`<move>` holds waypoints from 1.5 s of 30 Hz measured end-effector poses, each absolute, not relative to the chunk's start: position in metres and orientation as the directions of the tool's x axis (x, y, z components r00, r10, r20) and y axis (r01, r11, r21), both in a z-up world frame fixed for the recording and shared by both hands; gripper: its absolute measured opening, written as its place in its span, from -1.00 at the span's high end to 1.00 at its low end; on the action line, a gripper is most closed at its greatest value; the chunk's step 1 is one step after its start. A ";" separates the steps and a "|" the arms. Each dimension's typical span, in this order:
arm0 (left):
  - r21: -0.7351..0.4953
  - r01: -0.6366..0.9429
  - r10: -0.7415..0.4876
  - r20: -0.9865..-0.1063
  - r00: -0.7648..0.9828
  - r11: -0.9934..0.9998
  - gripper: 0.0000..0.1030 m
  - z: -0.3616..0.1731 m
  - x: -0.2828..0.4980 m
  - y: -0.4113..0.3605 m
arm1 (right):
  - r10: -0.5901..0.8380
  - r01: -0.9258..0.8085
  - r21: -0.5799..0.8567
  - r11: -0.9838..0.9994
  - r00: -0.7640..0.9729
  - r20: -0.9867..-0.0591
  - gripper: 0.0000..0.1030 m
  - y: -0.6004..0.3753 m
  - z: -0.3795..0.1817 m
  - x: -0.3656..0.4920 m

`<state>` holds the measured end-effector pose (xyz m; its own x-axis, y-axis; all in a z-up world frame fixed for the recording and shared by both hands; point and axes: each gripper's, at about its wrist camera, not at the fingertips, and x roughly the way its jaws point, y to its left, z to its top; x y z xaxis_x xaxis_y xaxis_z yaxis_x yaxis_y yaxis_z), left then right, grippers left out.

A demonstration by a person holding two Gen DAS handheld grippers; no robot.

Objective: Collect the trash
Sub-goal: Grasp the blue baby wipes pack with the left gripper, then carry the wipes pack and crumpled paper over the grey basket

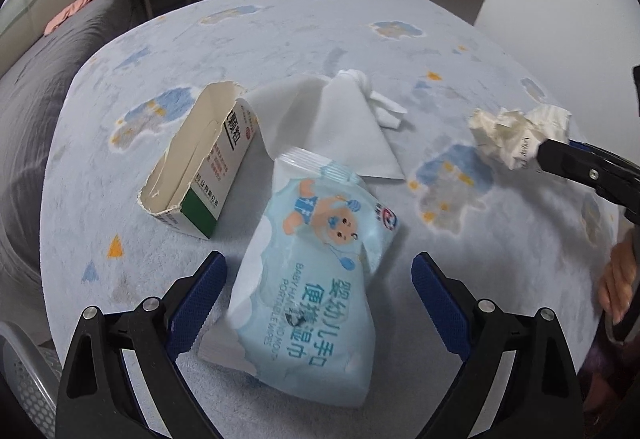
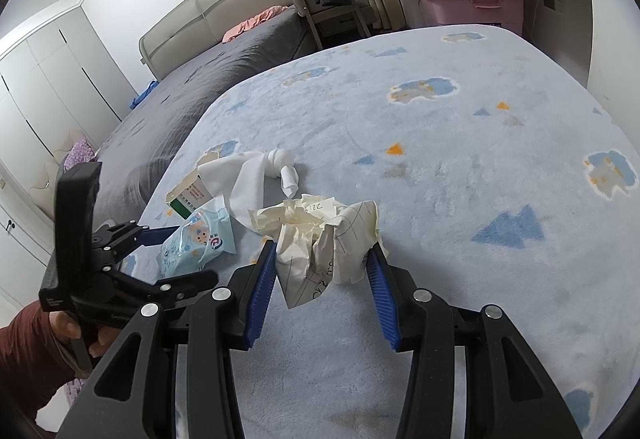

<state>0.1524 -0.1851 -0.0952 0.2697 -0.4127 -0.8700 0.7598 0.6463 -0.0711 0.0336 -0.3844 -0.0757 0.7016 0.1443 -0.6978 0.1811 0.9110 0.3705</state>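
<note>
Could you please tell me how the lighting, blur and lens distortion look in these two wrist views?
Left wrist view: soft, even light with faint shadows; strong fisheye bending of the pale blue patterned rug; the light blue baby-wipes packet looks slightly motion-smeared along its lower edge. Right wrist view: sharper, the crumpled cream paper ball crisp; dark vignette fills the corners, walls curve.

Soft even daylight, faint shadows, no glare, strong fisheye bending with dark corners, slight blur at edges
</note>
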 end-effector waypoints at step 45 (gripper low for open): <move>-0.074 0.207 -0.188 -0.768 0.613 0.975 -0.09 -0.033 0.085 0.030 | 0.231 -0.058 0.262 0.963 0.674 -0.701 0.14 -0.206 -0.025 0.066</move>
<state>0.0848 0.0297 -0.0329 0.6127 -0.1882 -0.7676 0.2073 0.9755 -0.0737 0.0655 -0.2065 -0.0251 0.6744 0.2315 -0.7012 -0.0582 0.9633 0.2621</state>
